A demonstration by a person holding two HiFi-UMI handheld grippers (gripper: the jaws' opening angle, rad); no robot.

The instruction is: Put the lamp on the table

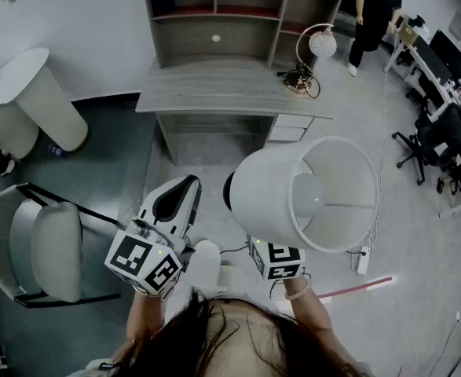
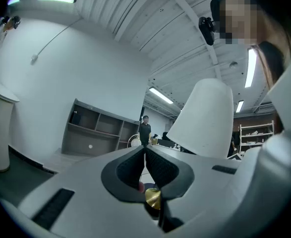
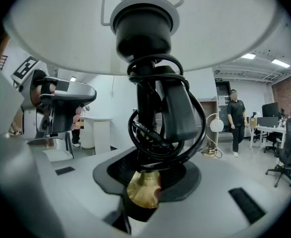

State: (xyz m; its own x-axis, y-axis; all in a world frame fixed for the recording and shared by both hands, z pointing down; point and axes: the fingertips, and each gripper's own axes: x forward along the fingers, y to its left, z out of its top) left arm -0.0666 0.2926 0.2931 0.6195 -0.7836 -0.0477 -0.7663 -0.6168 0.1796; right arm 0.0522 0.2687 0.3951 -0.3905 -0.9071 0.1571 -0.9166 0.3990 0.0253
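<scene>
In the head view the lamp's white shade [image 1: 305,195] hangs in the air, its open end facing right, well in front of the grey desk [image 1: 214,93]. In the right gripper view, my right gripper [image 3: 147,150] is shut on the lamp's black stem [image 3: 146,93], just above its brass base, with a black cable [image 3: 185,143] coiled around it. The shade [image 3: 209,29] fills the top of that view. My left gripper [image 1: 184,187] is to the left of the lamp, shut and holding nothing. The left gripper view shows its jaws [image 2: 145,152] pressed together and the shade [image 2: 204,118] to the right.
On the desk's right end stands a second lamp [image 1: 312,53] with a round globe. A person [image 1: 375,10] stands beyond it. A white chair [image 1: 49,258] and a white pedestal table [image 1: 34,93] are at the left. Office chairs [image 1: 442,140] are at the right, a power strip [image 1: 361,259] on the floor.
</scene>
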